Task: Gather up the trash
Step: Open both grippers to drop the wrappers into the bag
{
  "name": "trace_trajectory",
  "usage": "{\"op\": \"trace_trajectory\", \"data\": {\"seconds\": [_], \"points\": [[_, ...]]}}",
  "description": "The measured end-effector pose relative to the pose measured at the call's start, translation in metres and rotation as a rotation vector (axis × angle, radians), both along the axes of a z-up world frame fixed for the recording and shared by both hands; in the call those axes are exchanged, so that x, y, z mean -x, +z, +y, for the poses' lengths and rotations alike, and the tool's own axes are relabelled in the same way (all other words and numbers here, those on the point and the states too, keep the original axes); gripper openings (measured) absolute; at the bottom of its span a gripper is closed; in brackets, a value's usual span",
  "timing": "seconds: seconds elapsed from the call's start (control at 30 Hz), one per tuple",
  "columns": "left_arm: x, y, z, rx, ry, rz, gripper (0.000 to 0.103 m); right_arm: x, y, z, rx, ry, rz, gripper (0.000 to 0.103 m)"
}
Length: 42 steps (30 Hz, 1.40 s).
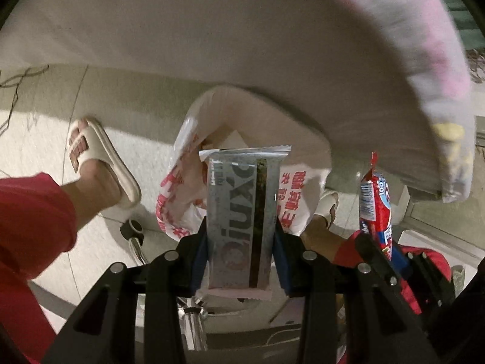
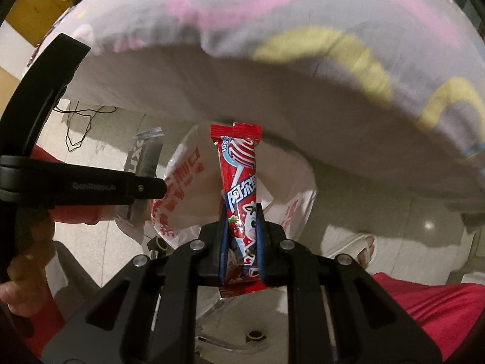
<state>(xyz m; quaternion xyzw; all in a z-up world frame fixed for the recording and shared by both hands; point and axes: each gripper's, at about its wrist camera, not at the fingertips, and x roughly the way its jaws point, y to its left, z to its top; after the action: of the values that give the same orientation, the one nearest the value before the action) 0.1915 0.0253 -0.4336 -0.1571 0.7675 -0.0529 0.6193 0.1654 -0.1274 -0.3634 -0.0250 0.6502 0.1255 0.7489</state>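
Left wrist – silver wrapper (image 1: 241, 221) gripped, right – red wrapper (image 2: 241, 209)

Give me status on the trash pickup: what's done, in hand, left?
Done: both wrappers are picked up. In hand: left tongs shut on the grey wrapper; right tongs shut on the red candy wrapper, both pointing down over the open white plastic bag on the floor. Left: release both into it. Other trash isn't visible.
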Motion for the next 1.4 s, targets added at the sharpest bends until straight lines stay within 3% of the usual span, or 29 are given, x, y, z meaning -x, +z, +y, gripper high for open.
{"op": "trace_trajectory", "data": {"seconds": [0.4, 0.53, 0.67, 0.9, 0.97, 1.0, 1.07, 1.1, 1.4], "points": [[-0.008, -0.05, -0.008, -0.01, 0.001, 0.134, 0.038, -0.015, -0.062, 0.007, 0.009, -0.012, 0.162, 0.016], [-0.013, -0.061, -0.012, -0.039, -0.021, 0.138, 0.038, -0.017, -0.079, 0.006, 0.011, -0.018, 0.196, 0.016], [-0.015, -0.071, -0.016, 0.0, -0.023, 0.16, 0.038, -0.02, -0.094, 0.009, 0.017, -0.016, 0.23, 0.016], [-0.016, -0.082, -0.019, -0.018, -0.027, 0.189, 0.038, -0.026, -0.105, 0.01, -0.006, -0.037, 0.261, 0.016], [-0.016, -0.084, -0.019, -0.012, -0.015, 0.204, 0.04, -0.026, -0.107, 0.009, -0.014, -0.045, 0.266, 0.025], [-0.015, -0.085, -0.018, -0.014, -0.007, 0.206, 0.045, -0.026, -0.106, 0.01, -0.015, -0.046, 0.263, 0.028], [-0.015, -0.087, -0.016, -0.016, 0.006, 0.206, 0.057, -0.026, -0.105, 0.01, -0.023, -0.046, 0.255, 0.048], [-0.015, -0.086, -0.017, -0.017, 0.006, 0.206, 0.063, -0.027, -0.103, 0.009, -0.03, -0.049, 0.249, 0.052], [-0.014, -0.072, -0.015, -0.101, -0.031, 0.177, 0.069, -0.024, -0.088, 0.01, -0.032, -0.033, 0.212, 0.053]]}}
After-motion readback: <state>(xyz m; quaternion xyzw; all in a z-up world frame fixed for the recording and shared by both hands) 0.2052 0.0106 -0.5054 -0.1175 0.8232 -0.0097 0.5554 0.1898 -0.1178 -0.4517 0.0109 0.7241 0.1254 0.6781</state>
